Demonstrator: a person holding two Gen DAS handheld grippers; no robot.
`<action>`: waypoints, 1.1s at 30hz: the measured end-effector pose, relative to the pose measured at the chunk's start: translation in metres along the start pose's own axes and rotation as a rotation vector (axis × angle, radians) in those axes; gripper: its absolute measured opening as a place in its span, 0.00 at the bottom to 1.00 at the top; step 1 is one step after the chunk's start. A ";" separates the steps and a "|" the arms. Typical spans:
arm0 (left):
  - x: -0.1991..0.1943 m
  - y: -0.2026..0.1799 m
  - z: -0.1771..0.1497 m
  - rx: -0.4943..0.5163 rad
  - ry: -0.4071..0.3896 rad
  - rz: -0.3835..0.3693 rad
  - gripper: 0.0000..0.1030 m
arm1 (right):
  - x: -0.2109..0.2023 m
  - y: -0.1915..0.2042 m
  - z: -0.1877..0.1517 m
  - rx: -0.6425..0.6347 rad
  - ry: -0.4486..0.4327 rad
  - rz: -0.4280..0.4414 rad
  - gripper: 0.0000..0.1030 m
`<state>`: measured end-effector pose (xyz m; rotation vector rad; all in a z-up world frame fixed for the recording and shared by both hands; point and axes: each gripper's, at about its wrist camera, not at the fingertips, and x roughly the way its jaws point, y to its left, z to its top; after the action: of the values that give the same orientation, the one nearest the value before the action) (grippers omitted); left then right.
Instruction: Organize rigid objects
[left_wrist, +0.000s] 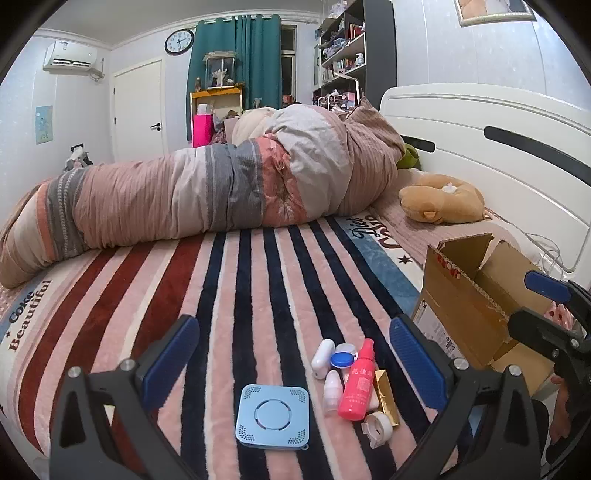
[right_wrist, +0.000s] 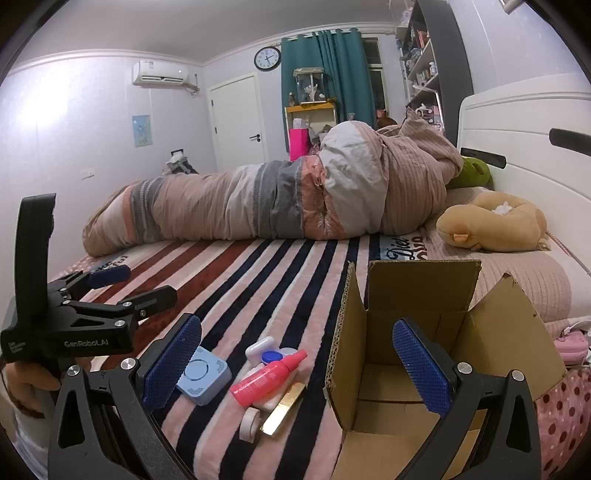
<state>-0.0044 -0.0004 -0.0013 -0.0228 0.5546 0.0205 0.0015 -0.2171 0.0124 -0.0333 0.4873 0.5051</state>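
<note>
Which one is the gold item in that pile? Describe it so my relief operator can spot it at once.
Start at the open cardboard box on the striped blanket; the pile of small items lies just left of it. On the pile's box side, beside the pink spray bottle, lies the gold box. It is the only shiny, metallic, long flat piece; its neighbours are pink, white or blue plastic.
</note>
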 end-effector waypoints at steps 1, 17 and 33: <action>0.000 0.000 0.000 -0.001 0.001 -0.002 0.99 | -0.001 0.000 0.000 0.002 -0.001 0.002 1.00; -0.005 0.005 0.002 -0.015 -0.015 0.006 0.99 | -0.004 0.000 0.002 0.014 -0.006 0.007 1.00; -0.005 0.005 0.003 -0.015 -0.014 0.010 0.99 | -0.002 0.001 0.001 0.015 -0.004 0.008 1.00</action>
<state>-0.0077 0.0042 0.0036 -0.0349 0.5410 0.0348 0.0001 -0.2172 0.0145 -0.0161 0.4876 0.5090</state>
